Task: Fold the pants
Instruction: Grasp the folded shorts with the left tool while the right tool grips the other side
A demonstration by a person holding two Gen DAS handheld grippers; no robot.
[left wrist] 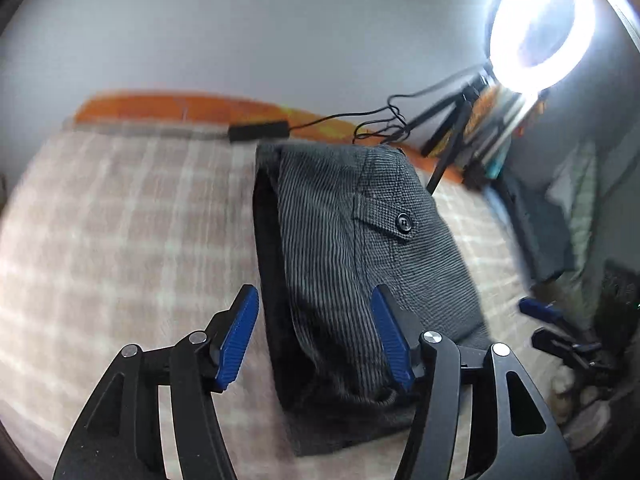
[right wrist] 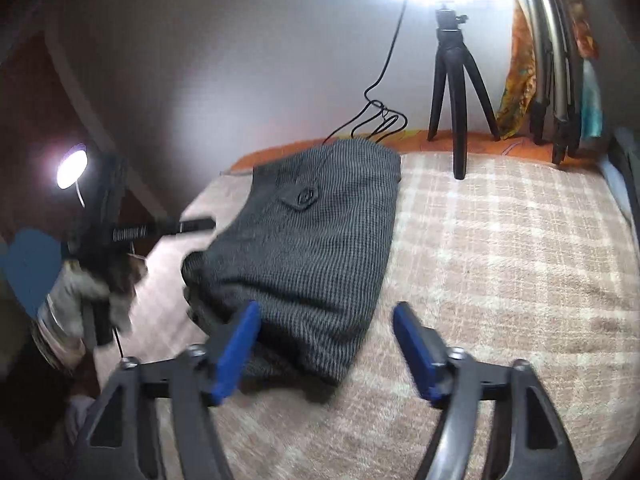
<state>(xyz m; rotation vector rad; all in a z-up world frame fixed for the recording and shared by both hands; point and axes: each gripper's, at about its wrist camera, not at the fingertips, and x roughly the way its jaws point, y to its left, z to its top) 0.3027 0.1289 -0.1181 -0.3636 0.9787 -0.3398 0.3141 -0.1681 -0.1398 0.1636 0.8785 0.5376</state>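
Note:
The grey woven pants (left wrist: 360, 248) lie folded into a compact rectangle on a beige checked blanket (left wrist: 120, 220), with a buttoned pocket flap facing up. My left gripper (left wrist: 315, 296) hovers open over the near left part of the fold, its blue pads on either side of the cloth without pressing on it. In the right wrist view the same pants (right wrist: 316, 232) lie ahead. My right gripper (right wrist: 327, 310) stands open just above their near edge, holding nothing. One blue finger (left wrist: 540, 310) of the right gripper shows at the right edge of the left wrist view.
A lit ring light (left wrist: 544, 28) on a black tripod (right wrist: 456, 80) stands at the back, its cable (right wrist: 380, 112) and a black box (left wrist: 258, 131) by the wall. Clothes hang at the far right (right wrist: 552, 60). A lamp (right wrist: 71, 168) glows at the left. Bare blanket (right wrist: 500, 248) stretches right of the pants.

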